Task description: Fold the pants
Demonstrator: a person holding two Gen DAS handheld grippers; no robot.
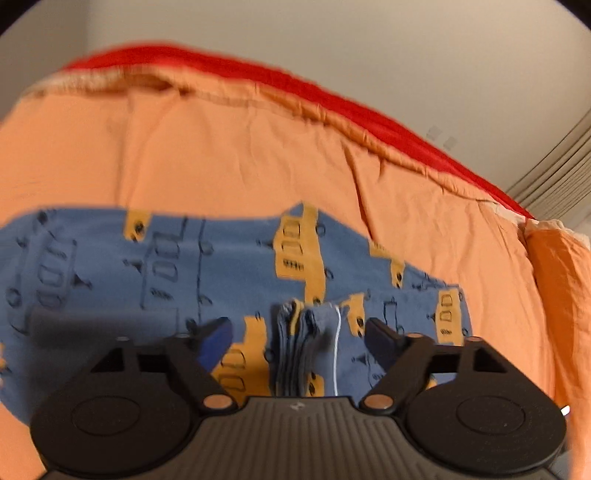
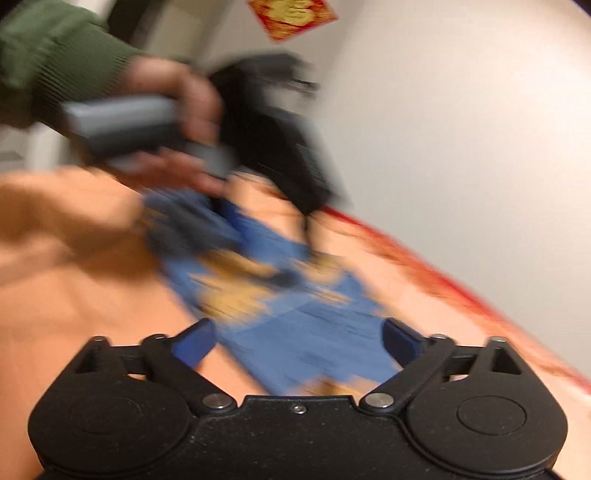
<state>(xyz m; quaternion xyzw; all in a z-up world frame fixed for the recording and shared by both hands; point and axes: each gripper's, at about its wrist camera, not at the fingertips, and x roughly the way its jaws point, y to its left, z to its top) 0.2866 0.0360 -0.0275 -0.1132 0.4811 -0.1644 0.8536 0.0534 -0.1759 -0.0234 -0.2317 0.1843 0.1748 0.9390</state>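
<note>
Pants (image 1: 221, 266), blue with yellow vehicle prints, lie spread flat on an orange bed sheet (image 1: 221, 155), filling the lower middle of the left wrist view. A bunched ridge of their fabric (image 1: 306, 343), with a white thread hanging from it, stands up just ahead of the left tongs (image 1: 299, 332). Those tongs are spread wide, the ridge between the fingers with clear gaps on both sides. A red edge (image 1: 369, 110) runs along the far side of the bed in the upper part of the frame.

The right wrist view is badly blurred. The right tongs (image 2: 299, 339) are also spread wide, the pants (image 2: 295, 332) lying between and beyond them but not pinched. In the upper left of that frame a hand (image 2: 184, 110) in a green sleeve (image 2: 55, 48) holds the other tool above the pants. A red and gold decoration (image 2: 291, 14) hangs on the wall at the top.
</note>
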